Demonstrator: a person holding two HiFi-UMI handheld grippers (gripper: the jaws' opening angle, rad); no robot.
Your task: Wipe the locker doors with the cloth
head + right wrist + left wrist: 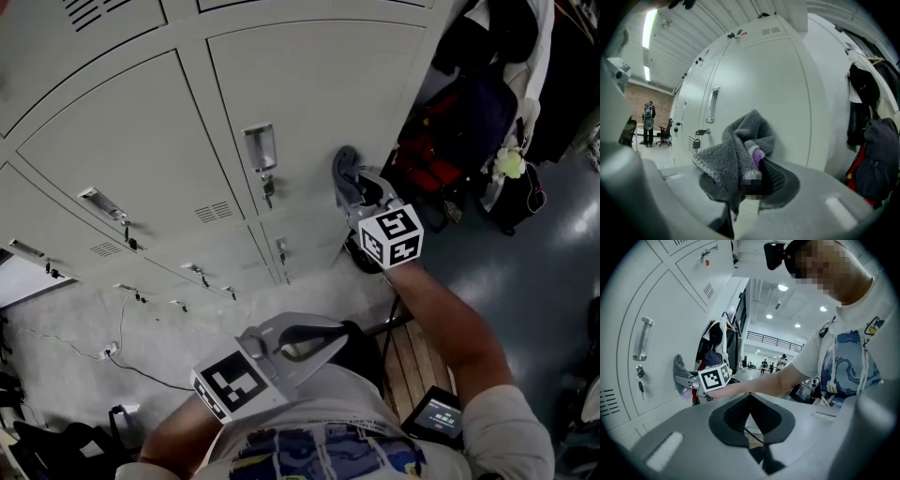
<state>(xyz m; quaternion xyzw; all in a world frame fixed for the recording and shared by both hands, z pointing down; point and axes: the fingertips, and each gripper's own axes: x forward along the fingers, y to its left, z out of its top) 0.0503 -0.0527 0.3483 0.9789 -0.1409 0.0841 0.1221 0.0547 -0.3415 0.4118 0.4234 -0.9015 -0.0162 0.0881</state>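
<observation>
At the right edge of the locker door [309, 84], my right tongs [351, 190] are clamped on the bunched grey cloth [342, 167]. A wad of it sticks out past the tips and appears to touch the metal. The cloth lies straight ahead of these tongs, just right of the handle [260, 148] and the hanging key [268, 192]. Most of the bare door face lies to the left of it and above. The door's long axis runs upright, so I judge the next stroke should go along that length or sweep left toward the handle. My left tongs [314, 342] sit low against my body, well apart from the door, with the tips together on nothing, so the right hand is plainly nearer. I can read no brand or label; the cubes carry only black-and-white square markers.
</observation>
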